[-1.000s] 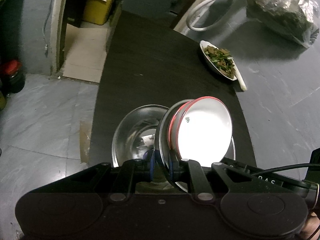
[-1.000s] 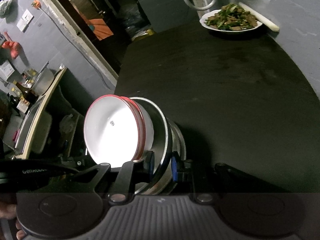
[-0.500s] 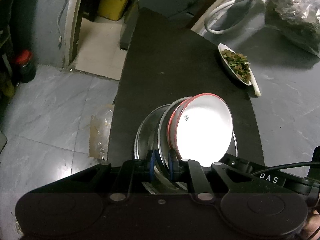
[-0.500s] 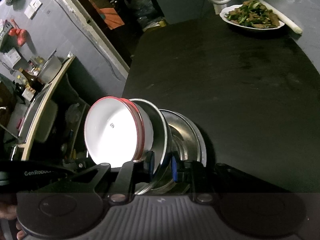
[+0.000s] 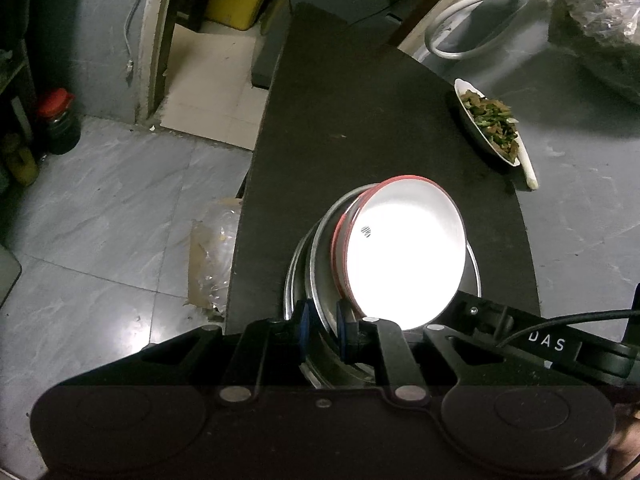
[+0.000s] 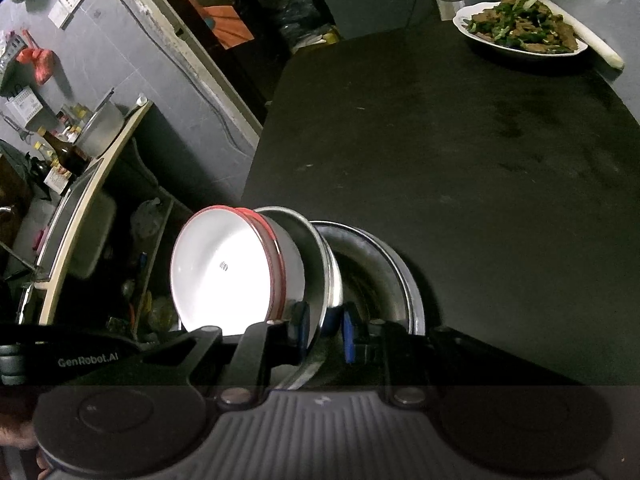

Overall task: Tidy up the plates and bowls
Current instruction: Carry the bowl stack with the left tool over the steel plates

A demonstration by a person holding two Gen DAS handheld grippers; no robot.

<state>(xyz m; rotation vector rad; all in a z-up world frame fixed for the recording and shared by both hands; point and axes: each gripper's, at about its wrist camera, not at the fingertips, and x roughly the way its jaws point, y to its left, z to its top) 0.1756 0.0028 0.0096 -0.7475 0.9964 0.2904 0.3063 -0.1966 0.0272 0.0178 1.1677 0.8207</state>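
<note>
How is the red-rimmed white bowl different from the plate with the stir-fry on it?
The red-rimmed white bowl is empty, tilted on edge and stacked in steel bowls that both grippers pinch. The stir-fry plate is full, lies flat on the far end of the black table, and nothing touches it. It has no red rim. Both are white.

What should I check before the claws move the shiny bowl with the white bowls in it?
1. Left claw clamped on the tilted steel bowl rim: ok.
2. Right claw clamped on the same rim: ok.
3. White bowls nested inside it: ok.
4. Stack level: not ok, it leans steeply.
5. Lower steel bowl on the table right beside the stack: ok.
6. Plate of food far from the stack: ok.
</note>
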